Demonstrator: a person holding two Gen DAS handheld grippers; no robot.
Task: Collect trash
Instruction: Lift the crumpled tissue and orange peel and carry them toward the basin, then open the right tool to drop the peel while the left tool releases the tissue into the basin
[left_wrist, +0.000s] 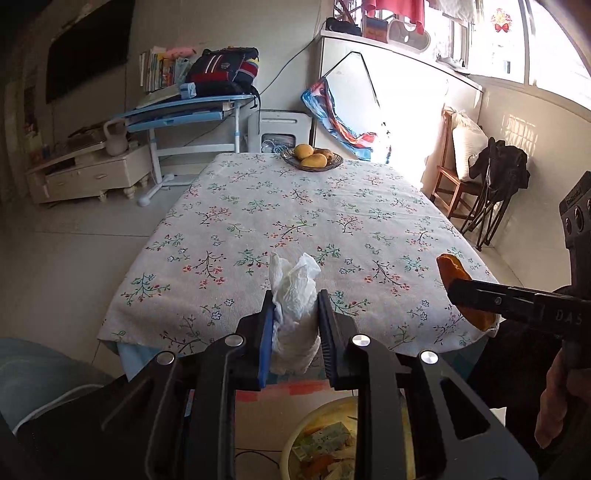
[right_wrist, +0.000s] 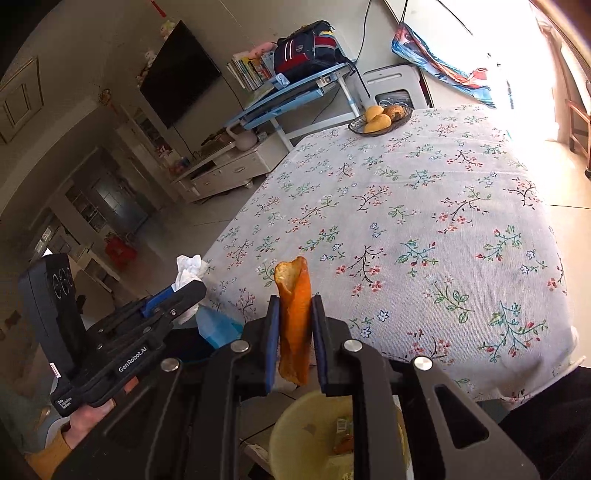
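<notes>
My left gripper (left_wrist: 295, 299) is shut on a crumpled white tissue (left_wrist: 293, 295), held over the near edge of the flowered table (left_wrist: 295, 206). My right gripper (right_wrist: 294, 304) is shut on a strip of orange fruit peel (right_wrist: 293, 314) that stands upright between its pads. In the left wrist view the peel (left_wrist: 452, 271) and the right gripper (left_wrist: 458, 291) show at the right. In the right wrist view the left gripper (right_wrist: 186, 286) with the tissue (right_wrist: 188, 269) shows at the left. A yellow bin (left_wrist: 332, 439) with scraps sits on the floor below both grippers, also seen as the bin (right_wrist: 306, 439).
A glass bowl of mangoes (left_wrist: 312, 157) stands at the table's far end. A blue desk (left_wrist: 184, 110) with a backpack, a low white cabinet (left_wrist: 92, 173) and a wooden chair (left_wrist: 454, 177) stand around the table. A blue tissue pack (right_wrist: 218, 325) lies by the table's near corner.
</notes>
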